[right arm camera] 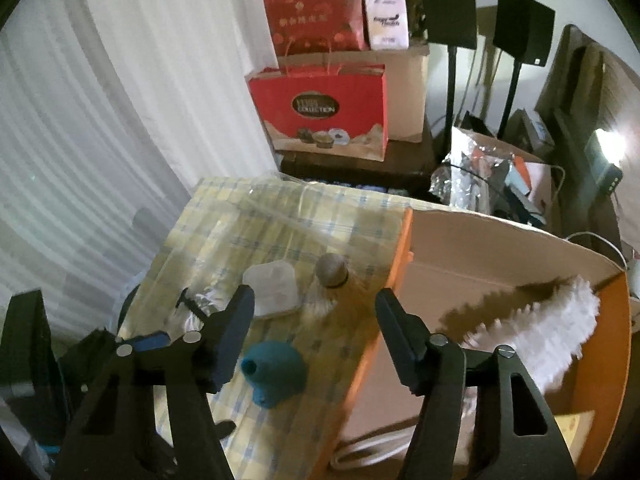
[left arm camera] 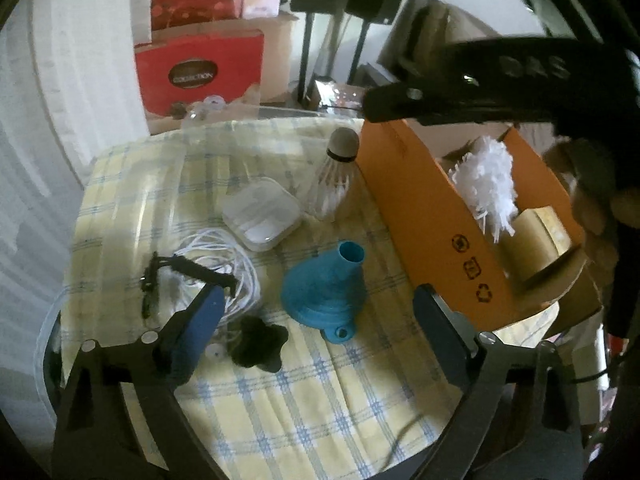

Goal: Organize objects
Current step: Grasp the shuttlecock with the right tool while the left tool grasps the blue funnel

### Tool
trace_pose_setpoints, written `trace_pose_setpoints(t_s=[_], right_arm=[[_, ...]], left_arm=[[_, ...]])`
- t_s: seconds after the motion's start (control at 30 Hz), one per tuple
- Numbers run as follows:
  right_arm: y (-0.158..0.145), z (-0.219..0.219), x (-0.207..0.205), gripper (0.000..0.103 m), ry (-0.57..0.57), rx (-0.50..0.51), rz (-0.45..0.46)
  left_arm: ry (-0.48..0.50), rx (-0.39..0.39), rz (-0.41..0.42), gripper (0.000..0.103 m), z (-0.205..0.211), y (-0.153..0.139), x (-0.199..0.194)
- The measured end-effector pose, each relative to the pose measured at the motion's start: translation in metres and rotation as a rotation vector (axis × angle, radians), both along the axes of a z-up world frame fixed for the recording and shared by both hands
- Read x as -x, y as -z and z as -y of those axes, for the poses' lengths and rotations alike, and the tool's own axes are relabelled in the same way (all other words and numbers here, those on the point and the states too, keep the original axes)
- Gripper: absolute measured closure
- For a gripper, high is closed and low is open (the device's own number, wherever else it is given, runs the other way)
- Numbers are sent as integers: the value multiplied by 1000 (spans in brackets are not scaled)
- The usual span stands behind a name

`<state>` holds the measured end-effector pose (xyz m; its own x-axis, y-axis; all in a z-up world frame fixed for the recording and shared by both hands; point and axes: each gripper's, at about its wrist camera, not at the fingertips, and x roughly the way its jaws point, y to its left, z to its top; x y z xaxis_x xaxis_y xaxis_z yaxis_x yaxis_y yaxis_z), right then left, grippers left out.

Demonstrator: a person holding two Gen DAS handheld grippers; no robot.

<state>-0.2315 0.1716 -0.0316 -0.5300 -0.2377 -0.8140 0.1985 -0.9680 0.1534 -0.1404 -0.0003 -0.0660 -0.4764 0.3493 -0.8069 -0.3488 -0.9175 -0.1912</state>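
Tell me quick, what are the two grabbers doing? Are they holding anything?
Left gripper: open, holding nothing, above the blue funnel.
Right gripper: open, holding nothing, near the edge of the orange box.

Dim, blurry, fisheye-warped edges
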Motion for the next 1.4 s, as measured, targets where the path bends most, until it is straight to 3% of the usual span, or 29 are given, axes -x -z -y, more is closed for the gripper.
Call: trace_pose_setpoints(t_s=[0.23, 0.37, 0.83, 0.87, 0.97, 1.0, 1.23, 1.4], right_arm=[[23, 6, 25, 53, -6, -12, 49], [30, 10, 35, 58, -16, -23, 60], [52, 15, 54, 64, -27, -78, 100], [52, 16, 54, 64, -29, -87, 100], [55, 21, 56, 67, -41, -123, 98], [56, 22, 56, 73, -44, -133, 99], [55, 20, 52, 77, -42, -136, 80], [38, 16, 44, 77, -38, -112, 44]], left_arm=[[13, -18, -2, 14, -4, 7, 11], [20, -7, -8, 27, -6, 9, 16], [54, 49, -7, 27, -24, 30, 24], [54, 50, -5, 30, -25, 31, 24], [61, 44, 11, 56, -26, 36, 24], [68, 27, 20, 59, -26, 37, 24], [73, 8, 9, 61, -25, 34, 18], [66, 0, -12, 61, -22, 20, 11]])
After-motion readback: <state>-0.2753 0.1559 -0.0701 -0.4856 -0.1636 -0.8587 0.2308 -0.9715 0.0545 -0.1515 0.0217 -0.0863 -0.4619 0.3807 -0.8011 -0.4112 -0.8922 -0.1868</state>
